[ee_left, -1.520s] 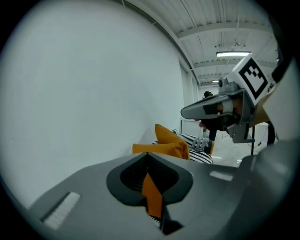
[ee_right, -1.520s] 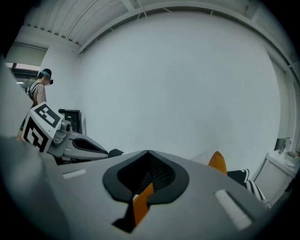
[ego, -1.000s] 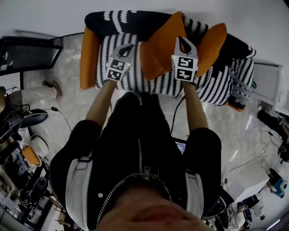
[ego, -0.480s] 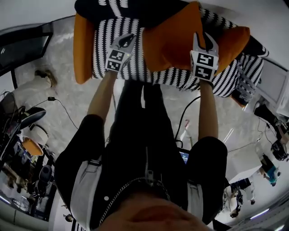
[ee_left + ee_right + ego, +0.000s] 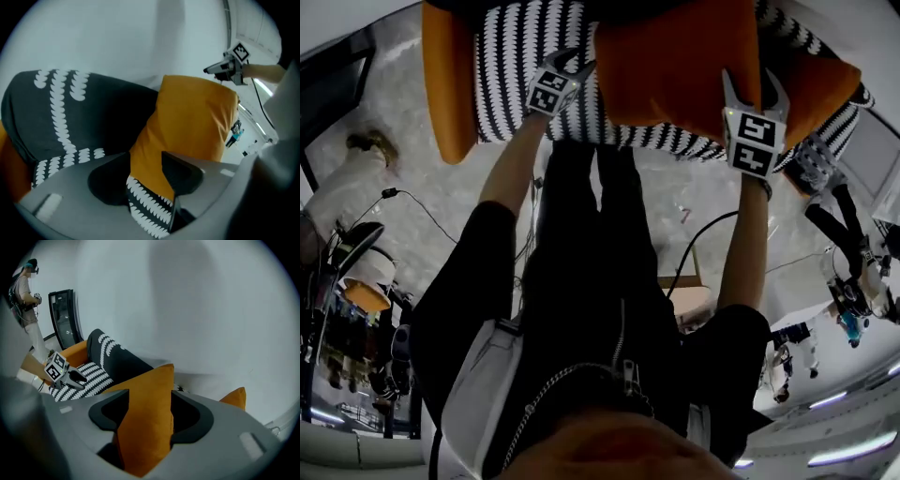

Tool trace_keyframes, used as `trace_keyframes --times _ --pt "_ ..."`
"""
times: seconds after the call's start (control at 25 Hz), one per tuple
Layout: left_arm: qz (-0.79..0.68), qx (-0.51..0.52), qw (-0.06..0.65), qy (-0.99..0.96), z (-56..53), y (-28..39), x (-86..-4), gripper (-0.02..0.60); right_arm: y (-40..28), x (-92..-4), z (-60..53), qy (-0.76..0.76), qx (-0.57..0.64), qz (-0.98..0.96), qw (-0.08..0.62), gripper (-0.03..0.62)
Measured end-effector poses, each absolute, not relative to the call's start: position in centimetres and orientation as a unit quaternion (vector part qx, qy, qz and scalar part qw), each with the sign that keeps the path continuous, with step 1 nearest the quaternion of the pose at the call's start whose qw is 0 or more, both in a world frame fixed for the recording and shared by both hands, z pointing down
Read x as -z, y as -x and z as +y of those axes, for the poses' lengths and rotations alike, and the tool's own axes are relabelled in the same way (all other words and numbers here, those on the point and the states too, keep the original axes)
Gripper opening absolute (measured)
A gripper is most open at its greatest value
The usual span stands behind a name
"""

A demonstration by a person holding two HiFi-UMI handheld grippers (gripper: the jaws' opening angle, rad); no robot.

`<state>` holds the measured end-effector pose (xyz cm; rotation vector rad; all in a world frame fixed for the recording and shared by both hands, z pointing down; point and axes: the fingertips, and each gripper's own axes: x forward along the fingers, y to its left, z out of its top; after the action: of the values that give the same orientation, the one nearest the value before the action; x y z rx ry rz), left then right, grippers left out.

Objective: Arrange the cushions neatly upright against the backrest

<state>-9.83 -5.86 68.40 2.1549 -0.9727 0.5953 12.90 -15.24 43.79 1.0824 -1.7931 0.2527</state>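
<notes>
A large orange cushion stands on the black-and-white striped sofa seat between my two grippers. In the left gripper view the cushion leans on the dark backrest. My left gripper is at its left lower corner; its jaws are opening with that corner between them. My right gripper is at the cushion's right edge; its jaws are opening around that edge. A second orange cushion lies further right, its tip showing.
An orange armrest bounds the sofa on the left. Cables trail over the pale floor. A white wall rises behind the backrest. A person stands by a black cabinet far left.
Both grippers have pushed forward over the seat with the large cushion, which now stands broader between them. Both pairs of jaws have gone from shut to spread.
</notes>
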Motion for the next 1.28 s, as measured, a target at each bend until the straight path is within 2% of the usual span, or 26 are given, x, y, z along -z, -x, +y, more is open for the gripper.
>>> trace_keyframes --times 0.08,0.4,0.6,0.8,0.92,1.12,1.28 --pt "-0.331 -0.261 0.346 -0.838 -4.8 8.9 -71.2 0.221 -12.6 -44.2 -15.7 -0.439 -0.108 -0.735 0.504 0.276" --pt "-0.242 -0.327 0.399 -0.822 -1.1 6.5 -80.5 0.227 -13.5 -47.2 -17.7 -0.420 -0.126 -0.712 0.548 0.288" --pt "-0.198 -0.315 0.418 -0.829 -1.9 5.3 -81.1 0.222 -14.2 -48.2 -18.9 -0.437 -0.175 -0.703 0.533 0.285" --pt "-0.157 -0.318 0.418 -0.836 -2.4 4.3 -81.9 0.175 -14.4 -49.4 -19.5 -0.439 -0.171 -0.687 0.553 0.279" --pt "-0.154 -0.322 0.418 -0.835 -2.1 3.8 -82.4 0.146 -14.8 -50.6 -19.0 -0.433 -0.167 -0.682 0.565 0.247" --pt "-0.179 -0.315 0.409 -0.837 -1.7 2.5 -80.9 0.047 -16.3 -49.9 -17.8 -0.434 -0.166 -0.677 0.571 0.204" --pt "-0.207 -0.312 0.409 -0.832 -2.2 2.8 -79.8 0.024 -15.6 -48.9 -17.8 -0.429 -0.156 -0.678 0.576 0.176"
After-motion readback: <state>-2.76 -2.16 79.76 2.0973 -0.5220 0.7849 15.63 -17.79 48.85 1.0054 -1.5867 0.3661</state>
